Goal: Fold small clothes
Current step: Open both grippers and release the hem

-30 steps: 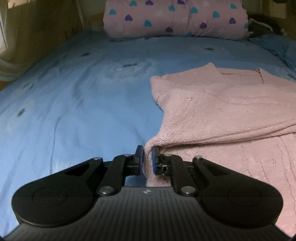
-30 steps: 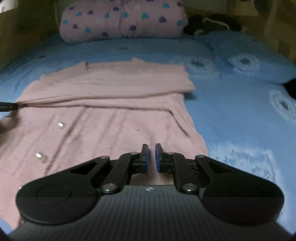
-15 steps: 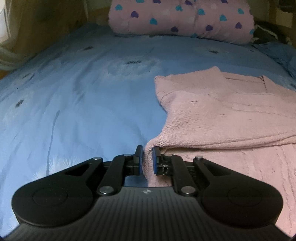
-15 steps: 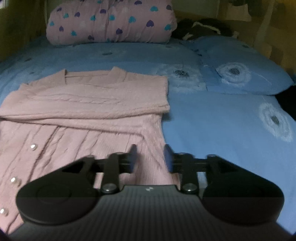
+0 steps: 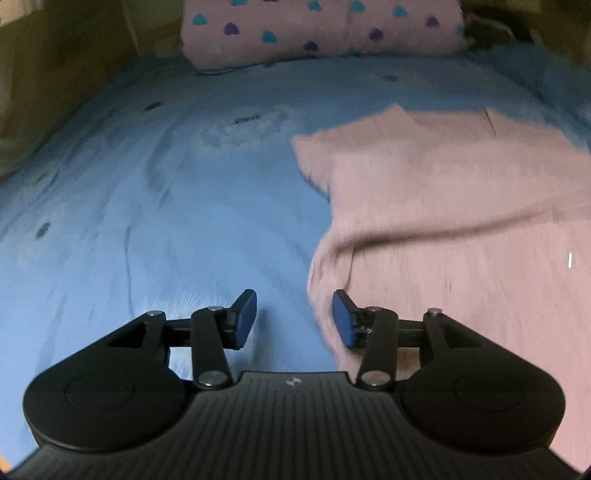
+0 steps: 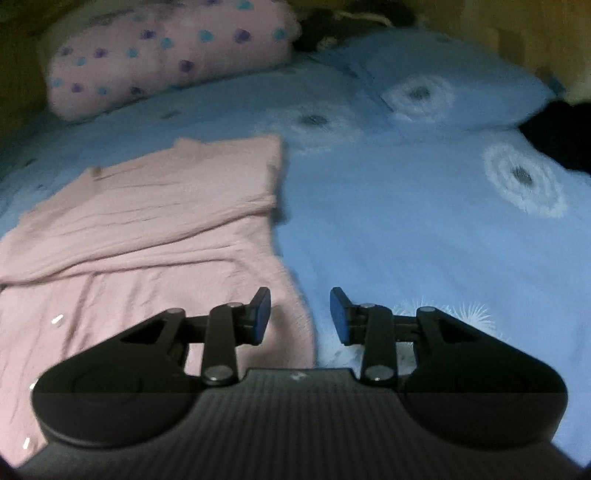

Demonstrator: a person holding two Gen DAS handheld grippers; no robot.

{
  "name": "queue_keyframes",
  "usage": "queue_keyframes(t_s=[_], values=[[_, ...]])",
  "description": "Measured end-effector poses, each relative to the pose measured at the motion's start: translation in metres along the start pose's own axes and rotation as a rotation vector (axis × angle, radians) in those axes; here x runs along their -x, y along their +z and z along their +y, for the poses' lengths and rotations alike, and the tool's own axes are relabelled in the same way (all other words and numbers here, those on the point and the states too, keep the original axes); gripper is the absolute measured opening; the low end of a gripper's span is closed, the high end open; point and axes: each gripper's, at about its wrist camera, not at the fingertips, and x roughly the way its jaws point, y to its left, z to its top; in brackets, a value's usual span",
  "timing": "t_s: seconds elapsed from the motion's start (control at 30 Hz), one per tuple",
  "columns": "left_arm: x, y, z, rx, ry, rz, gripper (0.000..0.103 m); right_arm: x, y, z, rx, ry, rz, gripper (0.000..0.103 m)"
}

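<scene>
Beside the open left gripper (image 5: 294, 319) lies the pink cardigan (image 5: 443, 229).

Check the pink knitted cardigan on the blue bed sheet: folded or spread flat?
Partly folded. The pink knitted cardigan has a layer doubled over its far half, ending in a raised fold edge, while the buttoned near part lies single.

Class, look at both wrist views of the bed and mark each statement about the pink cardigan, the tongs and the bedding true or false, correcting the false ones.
1. The pink cardigan lies on a blue bedsheet. True.
2. The left tongs are clamped on the cardigan's edge. False: their jaws have just been opening and nothing is between them.
3. The right tongs stand open. True.
4. A heart-patterned roll lies at the far end of the bed. True.
5. The cardigan is spread flat, unfolded. False: its upper part is folded over.
</scene>
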Motion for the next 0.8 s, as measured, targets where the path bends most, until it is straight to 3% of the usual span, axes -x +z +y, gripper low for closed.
queue_keyframes(t_s=[0.13, 0.2, 0.23, 0.3, 0.43, 0.8], values=[[0.006, -0.018, -0.008, -0.097, 0.103, -0.024, 0.063, 0.016, -0.020, 0.017, 0.098, 0.038, 0.019, 0.038], [0.014, -0.019, -0.009, -0.093, 0.132, -0.022, 0.063, 0.008, -0.032, 0.019, 0.145, -0.014, 0.064, 0.038], [0.019, -0.019, -0.010, -0.104, 0.145, -0.025, 0.064, 0.006, -0.036, 0.017, 0.153, -0.034, 0.062, 0.044], [0.034, -0.024, -0.015, -0.137, 0.159, -0.049, 0.064, 0.011, -0.037, 0.010, 0.115, -0.039, 0.062, 0.045], [0.068, -0.041, -0.026, -0.182, 0.114, -0.096, 0.066, 0.035, -0.038, 0.011, 0.129, -0.062, 0.034, 0.046], [0.134, -0.085, -0.050, -0.218, -0.077, -0.093, 0.067, 0.114, -0.074, 0.044, 0.360, 0.081, -0.051, 0.046]])
